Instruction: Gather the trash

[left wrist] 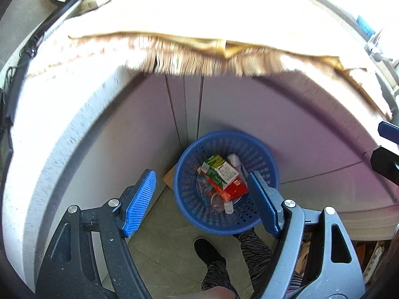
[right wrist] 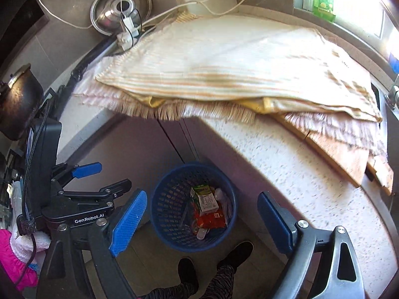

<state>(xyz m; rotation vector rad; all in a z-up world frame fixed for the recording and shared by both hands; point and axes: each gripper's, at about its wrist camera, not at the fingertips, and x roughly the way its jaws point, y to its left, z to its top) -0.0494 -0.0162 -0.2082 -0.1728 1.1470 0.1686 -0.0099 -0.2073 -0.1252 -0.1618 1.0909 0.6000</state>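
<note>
- Left wrist view: the left gripper (left wrist: 202,199) fills the bottom of the frame, its black speckled plastic arms ending in ribbed blue rubber pads (left wrist: 139,204). The jaws are spread apart with nothing pinched between them, so it's released.
- Just right of centre and a bit low, seen through the gap between the fingers, sits the round blue plastic basket with slotted mesh walls (left wrist: 189,199), down on the greyish tiled floor (left wrist: 159,254).
- The trash is inside that basket: a green and white carton (left wrist: 219,168), a flat red packet (left wrist: 234,188) and some crumpled clear plastic (left wrist: 212,199) that's too mushy to identify.
- Across the top there's a pale speckled stone counter (left wrist: 49,149) draped with a fringed, washed-out cloth (left wrist: 199,25). The flat lilac cabinet doors (left wrist: 249,114) sit below it.
- At bottom centre, a black shoe (left wrist: 204,249) and zebra-patterned trouser legs (left wrist: 251,244).
- Right wrist view: the right gripper (right wrist: 202,221) is at the bottom, same blue ribbed pads, jaws wide and empty, also released.
- The same blue basket is at lower centre, between the fingers, with the carton and red packet lying in it.
- The left gripper shows at lower left, a black body with white lettering, fingers apart.
- Up top, the cream cloth with orange stripes and a tasselled fringe, over a yellow layer (right wrist: 254,104).
- A shiny round steel lid (right wrist: 119,7) in the upper left, a white cable (right wrist: 174,7) near it, and a rough wooden board (right wrist: 341,157) on the right.
</note>
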